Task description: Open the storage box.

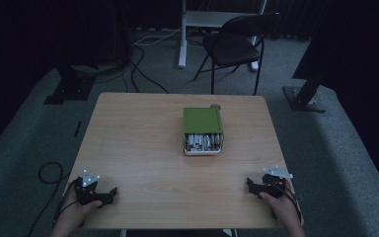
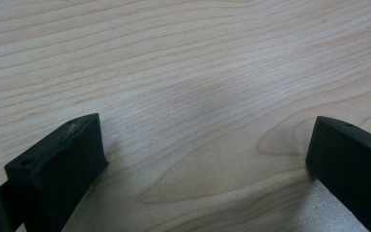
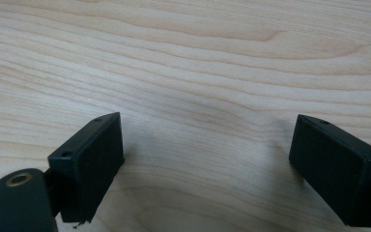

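Green box (image 1: 203,129) mid-table, well apart from left tool (image 1: 109,193), right tool (image 1: 251,185); both released.

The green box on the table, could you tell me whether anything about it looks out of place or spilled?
Nothing stands out. The green box sits square on the table, its white tray slid out toward the person, contents inside, nothing spilled. A small round object lies behind it.

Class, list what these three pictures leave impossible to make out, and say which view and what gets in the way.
- Contents of the white tray, high view: small pale items, too small and dim to identify.
- Tray's far part: hidden under the green lid.
- Round object behind the lid: mostly hidden.
- Chair and surroundings: lost in darkness.
- Both gripper views: close tabletop, so the tray lies outside them.
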A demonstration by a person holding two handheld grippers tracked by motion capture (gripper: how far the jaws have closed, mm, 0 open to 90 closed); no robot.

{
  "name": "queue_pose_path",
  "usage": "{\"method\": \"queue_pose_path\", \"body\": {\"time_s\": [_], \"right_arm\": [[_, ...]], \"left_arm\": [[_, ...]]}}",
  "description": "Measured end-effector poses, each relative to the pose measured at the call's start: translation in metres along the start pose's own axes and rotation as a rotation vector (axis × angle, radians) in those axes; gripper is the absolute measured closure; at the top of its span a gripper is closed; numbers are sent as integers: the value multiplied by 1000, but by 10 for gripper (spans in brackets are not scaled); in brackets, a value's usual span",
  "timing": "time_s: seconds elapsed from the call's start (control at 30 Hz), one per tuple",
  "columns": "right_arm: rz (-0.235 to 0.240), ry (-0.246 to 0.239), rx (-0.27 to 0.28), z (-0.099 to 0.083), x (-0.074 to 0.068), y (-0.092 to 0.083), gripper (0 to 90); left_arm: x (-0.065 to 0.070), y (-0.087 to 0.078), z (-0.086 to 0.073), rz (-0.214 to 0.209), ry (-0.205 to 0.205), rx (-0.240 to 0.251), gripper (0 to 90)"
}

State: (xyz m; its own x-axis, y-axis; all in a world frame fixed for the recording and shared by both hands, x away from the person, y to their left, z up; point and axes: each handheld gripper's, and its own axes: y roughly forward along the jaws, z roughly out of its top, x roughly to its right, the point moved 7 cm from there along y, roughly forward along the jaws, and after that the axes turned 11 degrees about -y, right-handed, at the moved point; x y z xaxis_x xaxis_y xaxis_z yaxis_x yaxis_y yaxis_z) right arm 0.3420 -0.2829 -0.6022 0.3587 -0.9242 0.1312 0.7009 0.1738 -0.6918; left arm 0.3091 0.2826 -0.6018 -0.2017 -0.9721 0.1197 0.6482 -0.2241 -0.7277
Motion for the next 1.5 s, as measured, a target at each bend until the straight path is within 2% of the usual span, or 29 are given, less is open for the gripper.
{"method": "queue_pose_path", "body": {"time_s": [0.43, 0.73, 1.13, 1.23, 1.37, 1.5], "right_arm": [[-12, -77, 22, 14, -15, 3, 118], [-40, -159, 42, 27, -26, 8, 121], [-25, -214, 52, 39, -45, 12, 121], [-21, -255, 51, 43, -54, 15, 121], [-14, -270, 55, 46, -61, 17, 121], [-28, -333, 56, 51, -71, 20, 122]], "left_arm": [[0, 0, 0, 1, -3, 1, 7], [0, 0, 0, 0, -3, 1, 7], [0, 0, 0, 1, -3, 2, 7], [0, 0, 0, 1, -3, 1, 7], [0, 0, 0, 1, -3, 1, 7], [0, 0, 0, 1, -3, 1, 7]]}}
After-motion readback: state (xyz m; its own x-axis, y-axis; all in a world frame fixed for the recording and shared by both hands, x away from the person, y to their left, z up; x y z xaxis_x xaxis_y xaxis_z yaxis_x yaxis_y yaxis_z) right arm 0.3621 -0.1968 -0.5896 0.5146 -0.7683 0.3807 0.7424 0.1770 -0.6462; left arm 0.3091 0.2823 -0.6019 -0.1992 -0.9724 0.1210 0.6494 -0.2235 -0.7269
